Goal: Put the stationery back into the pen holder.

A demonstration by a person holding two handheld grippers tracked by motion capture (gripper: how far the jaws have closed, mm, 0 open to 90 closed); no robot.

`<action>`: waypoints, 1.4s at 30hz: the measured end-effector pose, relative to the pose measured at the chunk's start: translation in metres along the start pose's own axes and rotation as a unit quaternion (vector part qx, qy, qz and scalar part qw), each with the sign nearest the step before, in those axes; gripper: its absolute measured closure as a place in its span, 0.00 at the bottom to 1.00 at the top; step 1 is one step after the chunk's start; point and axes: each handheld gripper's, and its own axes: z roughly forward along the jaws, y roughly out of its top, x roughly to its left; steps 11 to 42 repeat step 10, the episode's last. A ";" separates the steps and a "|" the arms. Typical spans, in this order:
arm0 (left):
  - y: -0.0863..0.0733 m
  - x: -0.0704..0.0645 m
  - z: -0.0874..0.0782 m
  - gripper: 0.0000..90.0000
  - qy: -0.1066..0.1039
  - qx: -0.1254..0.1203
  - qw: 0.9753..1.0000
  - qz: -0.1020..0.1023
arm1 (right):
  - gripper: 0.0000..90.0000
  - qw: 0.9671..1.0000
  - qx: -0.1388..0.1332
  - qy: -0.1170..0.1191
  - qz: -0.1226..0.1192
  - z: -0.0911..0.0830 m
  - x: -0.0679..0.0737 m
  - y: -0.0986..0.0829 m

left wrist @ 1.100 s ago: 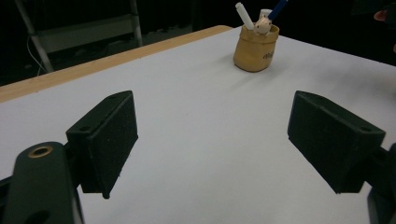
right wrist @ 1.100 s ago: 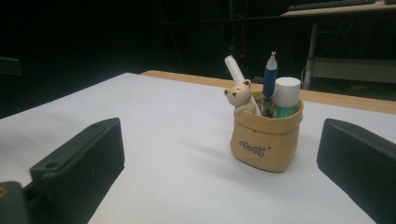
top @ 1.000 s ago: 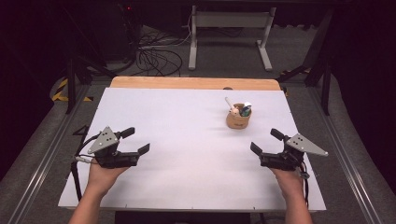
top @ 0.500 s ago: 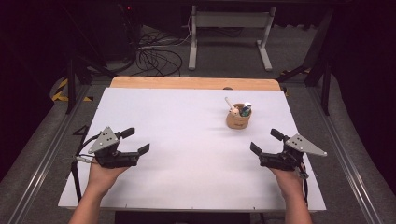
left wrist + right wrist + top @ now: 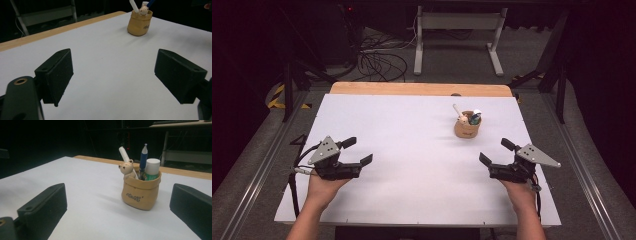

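A tan pouch-shaped pen holder (image 5: 466,128) stands on the white table top (image 5: 412,145) at the right back. It holds a white pen, a blue pen (image 5: 143,161), a white-capped tube (image 5: 152,168) and a small bear figure (image 5: 126,168). My left gripper (image 5: 358,151) rests near the front left, open and empty, held by a hand. My right gripper (image 5: 496,152) rests near the front right, open and empty, a short way in front of the holder. The holder (image 5: 139,22) sits far off in the left gripper view and close (image 5: 140,193) in the right gripper view.
A wooden strip (image 5: 419,89) runs along the table's back edge. Beyond it are a grey floor, a white stand frame (image 5: 457,30) and loose cables (image 5: 379,62). Metal rails (image 5: 592,185) flank both sides of the table.
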 end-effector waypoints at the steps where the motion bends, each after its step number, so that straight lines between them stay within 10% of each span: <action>1: -0.001 0.000 0.000 0.18 0.000 0.000 1.000 -0.001 | 0.02 1.000 0.001 0.000 0.000 0.000 0.000 0.000; 42: -0.004 0.001 0.004 0.18 -0.007 0.004 1.000 -0.008 | 0.02 1.000 0.001 -0.002 -0.002 0.001 0.000 -0.001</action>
